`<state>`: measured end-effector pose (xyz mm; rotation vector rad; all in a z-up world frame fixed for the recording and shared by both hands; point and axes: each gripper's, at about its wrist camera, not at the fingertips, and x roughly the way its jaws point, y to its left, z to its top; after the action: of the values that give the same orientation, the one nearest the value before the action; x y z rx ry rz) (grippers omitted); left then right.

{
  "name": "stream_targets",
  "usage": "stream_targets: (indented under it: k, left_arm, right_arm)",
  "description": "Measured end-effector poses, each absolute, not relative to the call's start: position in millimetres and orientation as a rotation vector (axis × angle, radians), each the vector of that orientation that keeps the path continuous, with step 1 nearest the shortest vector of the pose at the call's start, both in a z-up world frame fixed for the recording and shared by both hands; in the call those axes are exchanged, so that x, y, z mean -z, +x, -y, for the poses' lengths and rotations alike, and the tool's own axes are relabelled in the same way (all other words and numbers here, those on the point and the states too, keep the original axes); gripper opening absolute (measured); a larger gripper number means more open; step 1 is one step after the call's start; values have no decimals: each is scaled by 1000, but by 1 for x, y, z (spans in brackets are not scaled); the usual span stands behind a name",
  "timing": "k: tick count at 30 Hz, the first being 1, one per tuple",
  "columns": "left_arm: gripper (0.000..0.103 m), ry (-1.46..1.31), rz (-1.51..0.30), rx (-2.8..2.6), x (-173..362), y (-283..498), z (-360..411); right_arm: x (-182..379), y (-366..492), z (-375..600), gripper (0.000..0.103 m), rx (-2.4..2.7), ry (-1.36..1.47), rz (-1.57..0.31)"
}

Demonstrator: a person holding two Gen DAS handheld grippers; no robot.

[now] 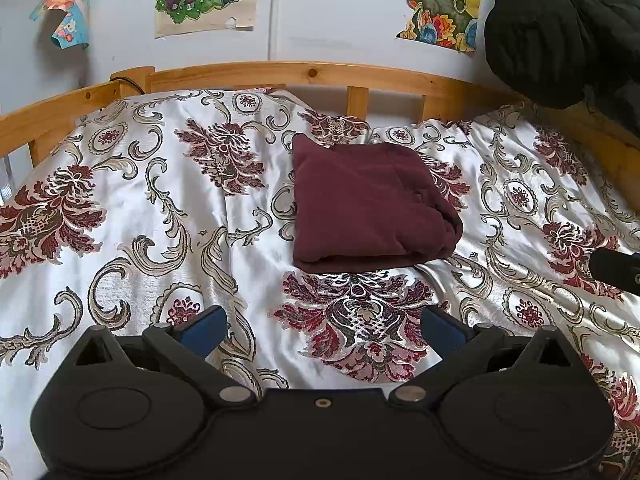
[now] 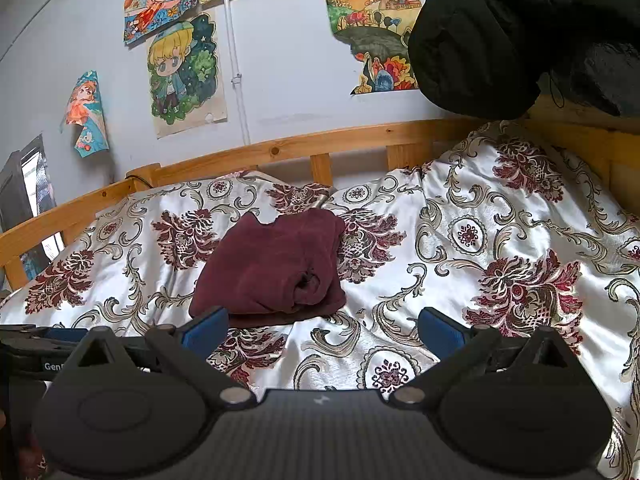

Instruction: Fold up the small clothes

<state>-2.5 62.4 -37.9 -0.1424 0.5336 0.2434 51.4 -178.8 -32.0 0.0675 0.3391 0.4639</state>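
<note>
A maroon garment (image 1: 368,208) lies folded into a thick rectangle on the patterned bedspread (image 1: 160,216), near the bed's far rail. My left gripper (image 1: 322,330) hangs open in front of it, a short way back, with nothing between its blue pads. In the right wrist view the same maroon garment (image 2: 276,264) shows its rolled fold facing me. My right gripper (image 2: 322,332) is open too, its left pad just short of the garment's near edge. The right gripper's tip (image 1: 616,270) shows at the left wrist view's right edge.
A wooden bed rail (image 1: 320,76) runs along the far side and the left. A black padded jacket (image 1: 560,28) hangs at the upper right over the bed's corner. Drawings are stuck on the white wall (image 2: 280,80). The bedspread is wrinkled.
</note>
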Motion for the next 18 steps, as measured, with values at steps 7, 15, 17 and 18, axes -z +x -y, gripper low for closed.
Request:
stream_targets:
  k: [7,15,17,18]
  left_arm:
    - [102,-137,-538,-240,40,-2,-65]
    - [102,-135,-543,-237,40,-2,-65]
    - [102,-134,-542,-237,40,-2,-65]
    - [102,-134,-542,-238,40,-2,-65]
  right_arm:
    - [34,52,179,103,-462,69,-340]
    - [35,51,180,103,-460,70,-342]
    - [35,51,180,103,-461,70,-343]
    - [34,52,180,103,-461,69,-342]
